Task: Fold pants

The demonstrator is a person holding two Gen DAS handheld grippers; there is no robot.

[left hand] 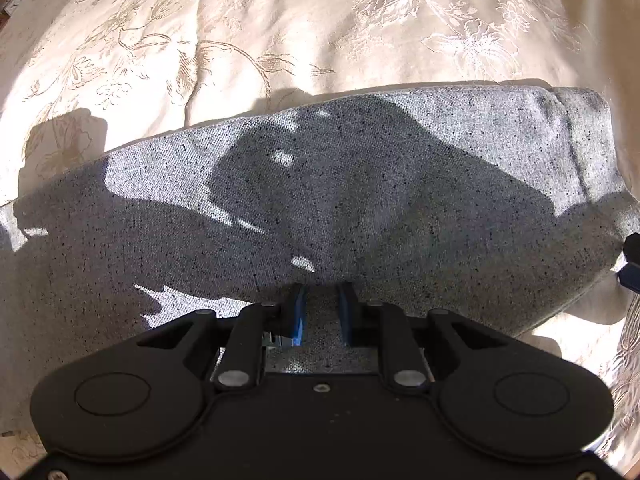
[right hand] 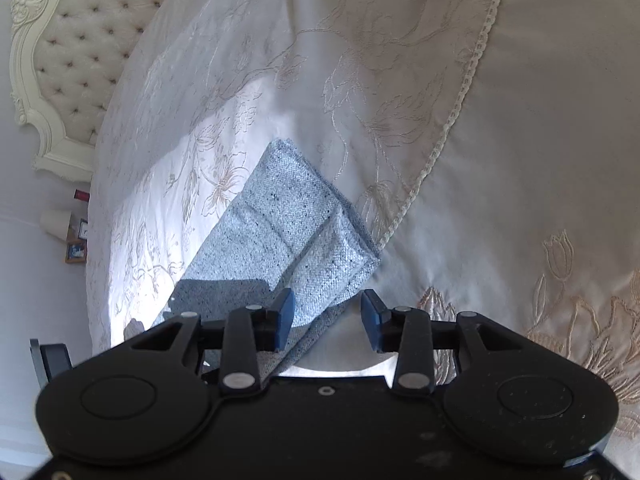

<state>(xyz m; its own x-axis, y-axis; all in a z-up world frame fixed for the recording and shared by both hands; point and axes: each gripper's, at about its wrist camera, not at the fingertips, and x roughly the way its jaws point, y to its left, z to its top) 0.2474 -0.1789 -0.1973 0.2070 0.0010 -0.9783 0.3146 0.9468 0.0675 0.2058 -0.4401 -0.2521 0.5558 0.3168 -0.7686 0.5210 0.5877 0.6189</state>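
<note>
The grey speckled pants (left hand: 360,184) lie folded into a thick band across a cream bedspread (left hand: 240,20). My left gripper (left hand: 322,308) points down at the band's near edge, and its blue pads are shut on a fold of the grey cloth. In the right wrist view the pants (right hand: 280,216) run away as a folded strip with stacked layers at its right side. My right gripper (right hand: 329,320) stands open over the strip's near corner; the cloth edge lies beside the left pad (right hand: 285,318) without being pinched. A bit of the right gripper (left hand: 632,264) shows at the right edge of the left wrist view.
The embroidered bedspread (right hand: 480,160) with a lace trim (right hand: 452,112) spreads all around the pants. A tufted white headboard (right hand: 68,52) stands at the upper left, with a lamp and small frames (right hand: 76,240) on a bedside stand below it. Hard shadows fall across the cloth.
</note>
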